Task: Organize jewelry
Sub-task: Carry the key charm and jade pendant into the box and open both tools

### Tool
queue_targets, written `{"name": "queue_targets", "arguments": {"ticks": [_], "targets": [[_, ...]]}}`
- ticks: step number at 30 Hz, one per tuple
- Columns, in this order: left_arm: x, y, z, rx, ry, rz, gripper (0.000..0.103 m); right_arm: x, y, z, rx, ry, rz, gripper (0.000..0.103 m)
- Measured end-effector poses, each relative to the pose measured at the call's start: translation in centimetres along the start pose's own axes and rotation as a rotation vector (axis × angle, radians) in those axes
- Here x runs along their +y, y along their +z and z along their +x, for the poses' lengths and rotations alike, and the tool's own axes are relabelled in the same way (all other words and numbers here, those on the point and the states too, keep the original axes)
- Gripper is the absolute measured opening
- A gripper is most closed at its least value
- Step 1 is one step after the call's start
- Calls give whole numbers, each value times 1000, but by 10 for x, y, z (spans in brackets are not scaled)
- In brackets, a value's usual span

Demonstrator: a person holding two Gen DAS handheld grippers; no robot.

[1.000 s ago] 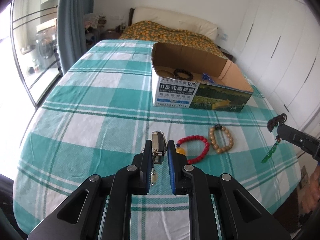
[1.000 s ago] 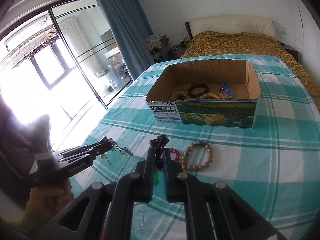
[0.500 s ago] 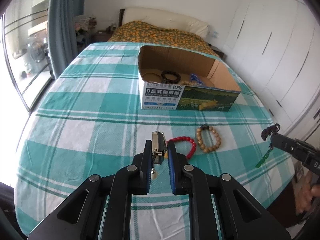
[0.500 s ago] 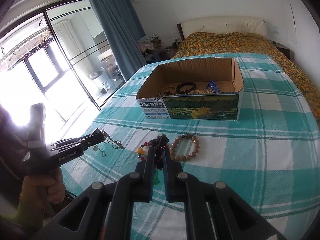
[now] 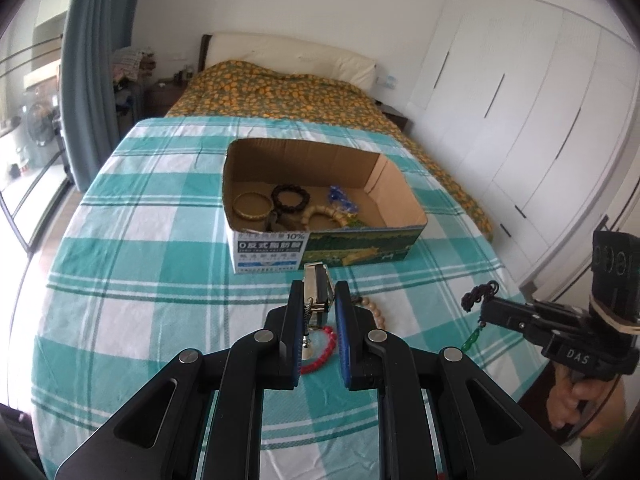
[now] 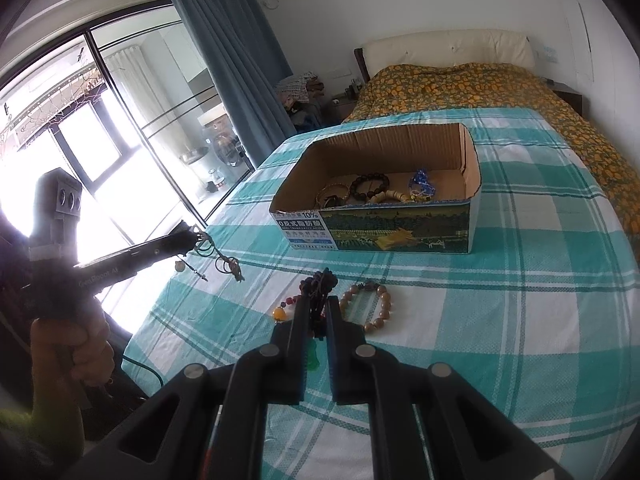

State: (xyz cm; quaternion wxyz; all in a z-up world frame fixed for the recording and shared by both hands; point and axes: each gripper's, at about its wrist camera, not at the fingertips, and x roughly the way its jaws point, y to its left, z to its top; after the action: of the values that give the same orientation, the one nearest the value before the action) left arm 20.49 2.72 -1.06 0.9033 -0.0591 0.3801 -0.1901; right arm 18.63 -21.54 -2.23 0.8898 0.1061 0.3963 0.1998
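An open cardboard box (image 5: 404,236) (image 6: 472,184) stands on the checked cloth and holds several bracelets. My left gripper (image 5: 318,292) is shut on a metal clip (image 5: 316,286) with rings and small charms hanging from it (image 6: 226,266), held in the air short of the box. My right gripper (image 6: 318,300) is shut on a dark knotted cord (image 6: 320,282) (image 5: 478,294) with a green pendant (image 5: 472,338) dangling below. A red bead bracelet (image 5: 320,354) (image 6: 288,306) and a tan wooden bead bracelet (image 6: 370,304) (image 5: 376,312) lie on the cloth under the grippers.
The table wears a green and white checked cloth (image 5: 140,240). A bed with an orange patterned cover (image 5: 288,96) lies beyond it. White wardrobe doors (image 5: 520,120) stand on the right, a blue curtain (image 6: 224,48) and glass doors on the left.
Both grippers have risen and moved toward the box with their loads. The box now looks nearer and its inside shows more fully.
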Motion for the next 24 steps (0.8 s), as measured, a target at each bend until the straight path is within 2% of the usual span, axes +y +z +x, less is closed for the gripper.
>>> {"name": "queue_targets", "arguments": {"ticks": [7, 11, 14, 19, 24], "targets": [[-3, 42, 10, -11, -51, 11, 13, -17, 46, 5, -28, -11, -18, 8], [3, 72, 30, -21, -17, 22, 13, -25, 87, 13, -67, -55, -71, 8], [13, 91, 53, -3, 6, 12, 13, -38, 116, 31, -60, -105, -97, 8], [28, 105, 95, 47, 63, 9, 13, -67, 145, 78, 27, -182, -132, 8], [43, 105, 135, 107, 111, -4, 13, -101, 147, 127, 130, -255, -133, 8]]}}
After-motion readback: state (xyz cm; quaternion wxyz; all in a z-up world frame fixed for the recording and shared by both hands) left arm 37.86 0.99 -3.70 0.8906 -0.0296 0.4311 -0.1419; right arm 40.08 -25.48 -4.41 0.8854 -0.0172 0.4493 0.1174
